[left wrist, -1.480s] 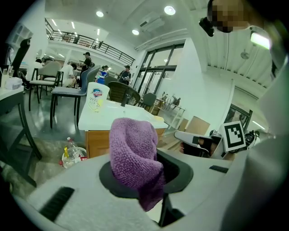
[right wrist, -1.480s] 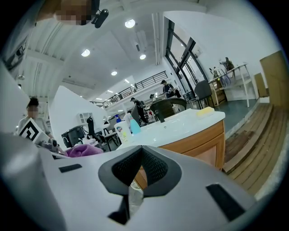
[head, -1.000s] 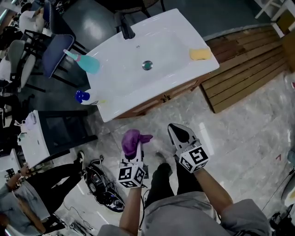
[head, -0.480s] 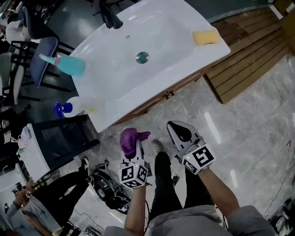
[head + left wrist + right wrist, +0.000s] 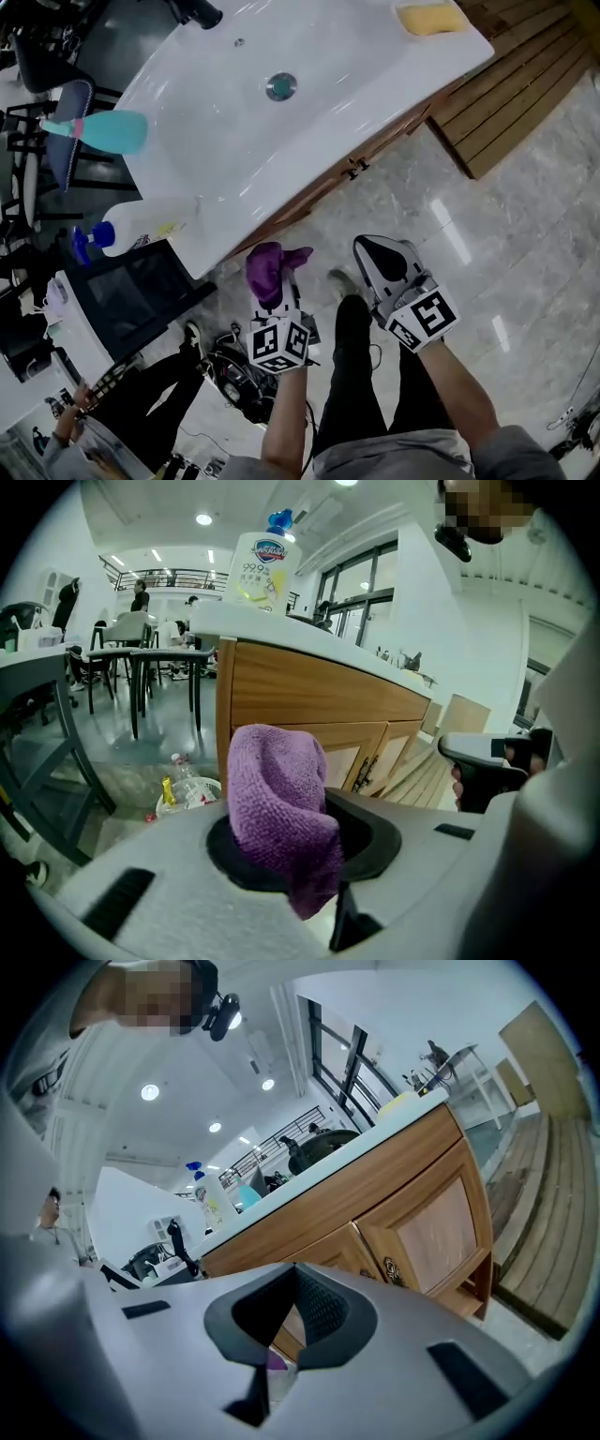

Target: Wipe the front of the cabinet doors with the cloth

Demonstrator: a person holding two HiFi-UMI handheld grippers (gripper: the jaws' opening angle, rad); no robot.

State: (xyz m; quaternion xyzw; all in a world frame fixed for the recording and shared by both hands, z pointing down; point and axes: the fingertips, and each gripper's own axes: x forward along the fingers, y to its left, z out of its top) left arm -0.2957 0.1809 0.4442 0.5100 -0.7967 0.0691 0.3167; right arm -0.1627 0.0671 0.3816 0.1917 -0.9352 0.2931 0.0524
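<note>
The wooden cabinet doors [image 5: 349, 176] sit under a white sink top [image 5: 309, 112]. The left gripper view shows the doors [image 5: 375, 752] ahead and to the right. In the right gripper view the doors [image 5: 427, 1232] fill the middle. A purple cloth [image 5: 267, 265] bulges out of my left gripper [image 5: 274, 281], which is shut on it, just short of the sink top's near corner. The same cloth [image 5: 278, 808] stands up from the jaws in the left gripper view. My right gripper [image 5: 382, 261] hovers beside it over the floor, shut and empty, its jaws [image 5: 292, 1312] aimed at the cabinet.
On the sink top are a teal spray bottle [image 5: 108, 129], a white pump bottle [image 5: 141, 228] and a yellow sponge [image 5: 429, 17]. A wooden pallet [image 5: 525, 84] lies to the right. A black stand [image 5: 141, 281] and cables [image 5: 230, 370] crowd the floor at left; a small bin [image 5: 187, 794] holds bottles.
Both grippers have come closer to the cabinet; the sink top now looms larger and nearer the cloth. The cloth stays held in the left gripper.
</note>
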